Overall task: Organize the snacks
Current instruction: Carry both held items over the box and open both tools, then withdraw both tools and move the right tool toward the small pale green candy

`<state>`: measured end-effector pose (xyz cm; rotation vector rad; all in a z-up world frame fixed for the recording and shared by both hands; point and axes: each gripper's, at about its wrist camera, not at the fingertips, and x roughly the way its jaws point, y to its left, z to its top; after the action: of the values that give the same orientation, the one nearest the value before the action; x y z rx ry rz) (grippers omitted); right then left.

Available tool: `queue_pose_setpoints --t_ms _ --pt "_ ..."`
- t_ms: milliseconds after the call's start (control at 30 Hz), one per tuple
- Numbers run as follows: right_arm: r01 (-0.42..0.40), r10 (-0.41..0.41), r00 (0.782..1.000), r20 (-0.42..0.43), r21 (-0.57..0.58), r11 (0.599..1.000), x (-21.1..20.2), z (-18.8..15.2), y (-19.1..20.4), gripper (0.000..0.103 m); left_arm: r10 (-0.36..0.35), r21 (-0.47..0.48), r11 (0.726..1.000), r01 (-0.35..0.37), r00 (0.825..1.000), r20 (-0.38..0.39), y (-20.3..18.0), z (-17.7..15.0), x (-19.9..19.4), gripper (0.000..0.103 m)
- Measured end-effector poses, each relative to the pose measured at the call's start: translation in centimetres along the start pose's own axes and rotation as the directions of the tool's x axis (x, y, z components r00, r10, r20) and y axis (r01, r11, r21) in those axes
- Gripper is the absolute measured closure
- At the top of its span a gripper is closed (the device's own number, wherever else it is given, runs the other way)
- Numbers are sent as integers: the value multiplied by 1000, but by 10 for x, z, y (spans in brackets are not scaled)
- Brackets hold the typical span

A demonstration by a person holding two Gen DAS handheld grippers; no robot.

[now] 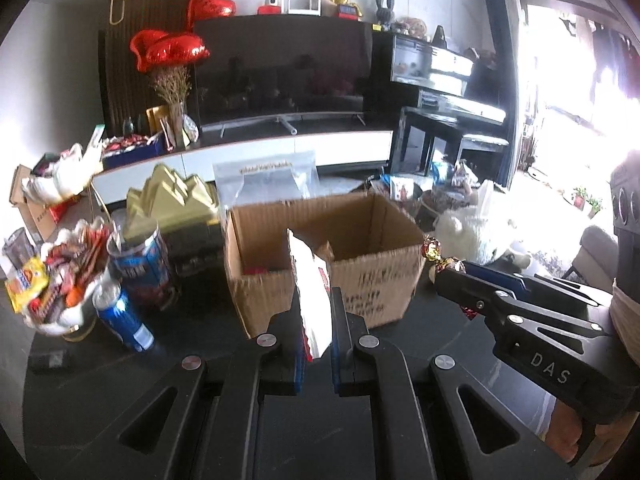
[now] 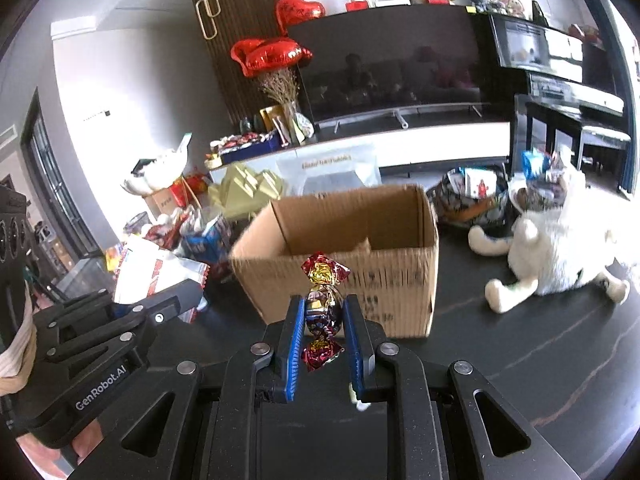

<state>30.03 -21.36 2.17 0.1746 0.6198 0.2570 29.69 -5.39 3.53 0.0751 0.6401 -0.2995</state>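
The left hand-held gripper (image 1: 316, 312) is grasping a white snack packet (image 1: 310, 280) edge-on between its blue pads, with the packet's long axis standing roughly upright and rising above the fingertips. The right hand-held gripper (image 2: 323, 320) is clamping a foil-wrapped candy (image 2: 322, 296) across its middle; the candy's long axis is running along the fingers, with one twisted end projecting past the tips and the other lying back toward the gripper body. Both items are being held clear of the dark worktop (image 2: 520, 360). The open cardboard box (image 1: 320, 240) is standing on that worktop directly ahead of both grippers and below their tips, with its mouth facing up. In the left wrist view the packet is overlapping the box's near wall, so the left gripper appears to be the nearer of the two to the opening; the right gripper is approaching from the box's right side. Judged from this layout, the coming move is calling for each gripper to travel forward over the near rim before releasing. Loose snacks (image 1: 60, 276) and blue cans (image 1: 124, 316) are lying at the left of the box, and a white plush toy (image 2: 560, 248) is sitting at its right.
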Motion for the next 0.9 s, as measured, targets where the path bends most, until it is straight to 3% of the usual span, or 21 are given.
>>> queue_pose_setpoints --t_ms 400,800,833,900 --pt "46 -43 998 46 -57 997 12 54 5 82 -10 28 1000 10 1000 -5 8 44 25 92" --pt "77 -78 997 -9 -104 992 67 70 -4 82 -5 27 1000 7 997 -73 25 63 92 91" --pt "80 -81 997 -14 -102 992 71 71 -5 82 1 21 1000 1 997 -79 26 64 96 89" --pt "95 -96 995 -14 -99 991 79 72 -9 81 16 15 1000 -15 996 -82 29 65 101 68"
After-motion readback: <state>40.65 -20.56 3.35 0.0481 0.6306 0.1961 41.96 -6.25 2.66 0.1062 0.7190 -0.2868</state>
